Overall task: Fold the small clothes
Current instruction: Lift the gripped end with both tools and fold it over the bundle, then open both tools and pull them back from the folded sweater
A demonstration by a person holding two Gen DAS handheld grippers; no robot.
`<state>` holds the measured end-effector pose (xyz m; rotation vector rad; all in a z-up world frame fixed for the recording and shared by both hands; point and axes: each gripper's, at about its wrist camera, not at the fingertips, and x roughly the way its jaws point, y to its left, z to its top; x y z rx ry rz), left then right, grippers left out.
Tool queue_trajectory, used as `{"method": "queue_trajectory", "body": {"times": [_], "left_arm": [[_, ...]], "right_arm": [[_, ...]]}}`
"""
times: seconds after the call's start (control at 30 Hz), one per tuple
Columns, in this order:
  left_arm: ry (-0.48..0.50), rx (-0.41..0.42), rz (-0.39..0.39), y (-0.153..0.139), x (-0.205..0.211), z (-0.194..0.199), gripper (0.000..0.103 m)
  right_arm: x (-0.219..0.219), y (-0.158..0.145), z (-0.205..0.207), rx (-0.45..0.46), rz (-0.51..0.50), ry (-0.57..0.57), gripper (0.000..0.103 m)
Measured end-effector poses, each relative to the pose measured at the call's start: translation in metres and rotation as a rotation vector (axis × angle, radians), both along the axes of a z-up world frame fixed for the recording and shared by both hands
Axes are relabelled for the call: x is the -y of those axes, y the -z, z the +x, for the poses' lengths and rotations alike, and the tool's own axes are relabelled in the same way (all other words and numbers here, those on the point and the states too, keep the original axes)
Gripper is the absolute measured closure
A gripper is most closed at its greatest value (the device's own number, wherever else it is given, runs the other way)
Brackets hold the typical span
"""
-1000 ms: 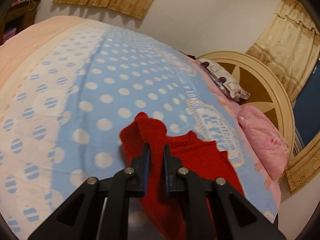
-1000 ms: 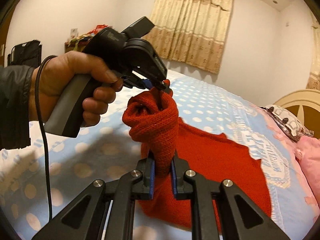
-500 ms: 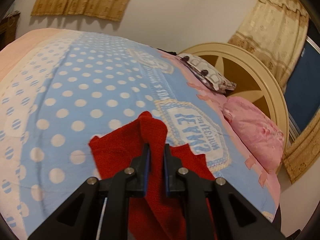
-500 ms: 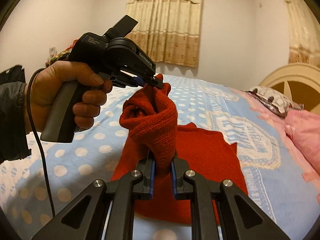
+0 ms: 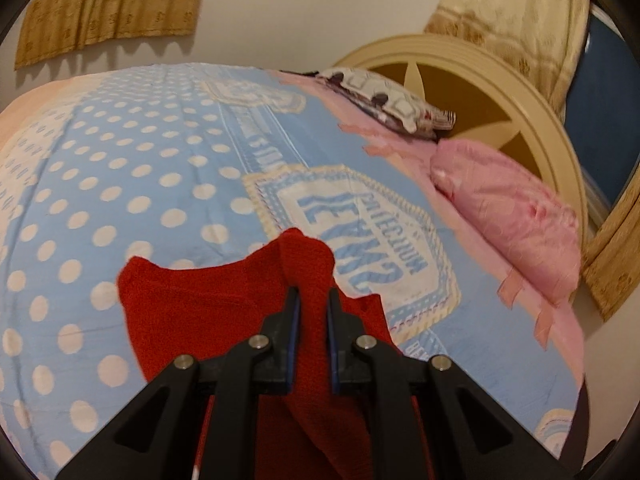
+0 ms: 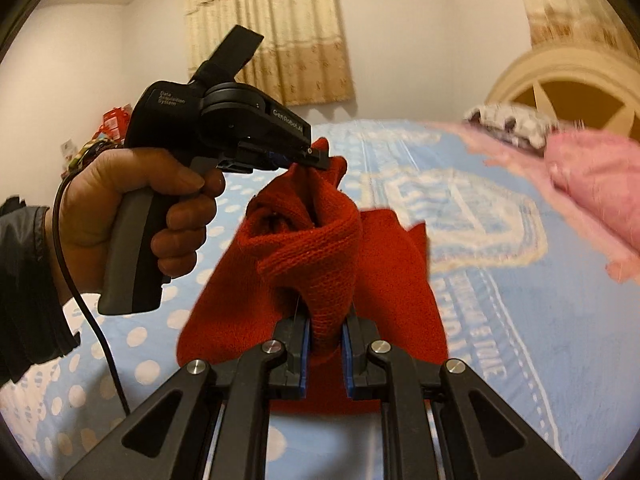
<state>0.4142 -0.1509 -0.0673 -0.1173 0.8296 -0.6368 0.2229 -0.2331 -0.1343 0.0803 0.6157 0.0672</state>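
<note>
A red knitted garment point(image 5: 208, 312) lies partly on the blue dotted bedspread point(image 5: 120, 184), with one edge lifted. My left gripper point(image 5: 311, 312) is shut on a bunched fold of that red knit. In the right wrist view the same garment point(image 6: 316, 248) hangs bunched between both grippers. My right gripper point(image 6: 325, 332) is shut on its near end. The left gripper point(image 6: 316, 160), held by a hand point(image 6: 132, 208) in a dark sleeve, pinches the far end above the bed. The rest of the garment trails flat on the bedspread point(image 6: 520, 320) behind.
A pink pillow point(image 5: 508, 216) and a patterned pillow point(image 5: 384, 100) lie against the round cream headboard point(image 5: 520, 92) on the right. Curtains point(image 6: 272, 32) hang on the far wall. A black cable point(image 6: 92, 320) dangles from the left gripper's handle.
Both grippers have carried the pinched red knit sideways across the bed toward the headboard and rolled as they went. More of the garment now lies spread to the left of the left gripper.
</note>
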Motion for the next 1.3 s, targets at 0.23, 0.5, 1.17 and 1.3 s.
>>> {"method": "queue_trajectory", "body": {"times": [0.23, 0.5, 1.17, 1.3], "left_arm": [[0.048, 0.011, 0.116, 0.020, 0.042, -0.001, 0.090], [0.059, 0.076, 0.141, 0.005, 0.051, -0.014, 0.078], [-0.064, 0.230, 0.303, 0.045, -0.033, -0.114, 0.025], [-0.074, 0.221, 0.288, 0.054, -0.033, -0.116, 0.025]], "right_arm": [[0.041, 0.022, 0.009, -0.123, 0.210, 0.034, 0.091], [0.055, 0.033, 0.004, -0.158, 0.327, 0.051, 0.091], [0.063, -0.014, -0.023, 0.041, 0.261, 0.114, 0.050], [0.054, -0.021, 0.018, -0.047, 0.179, 0.045, 0.054]]}}
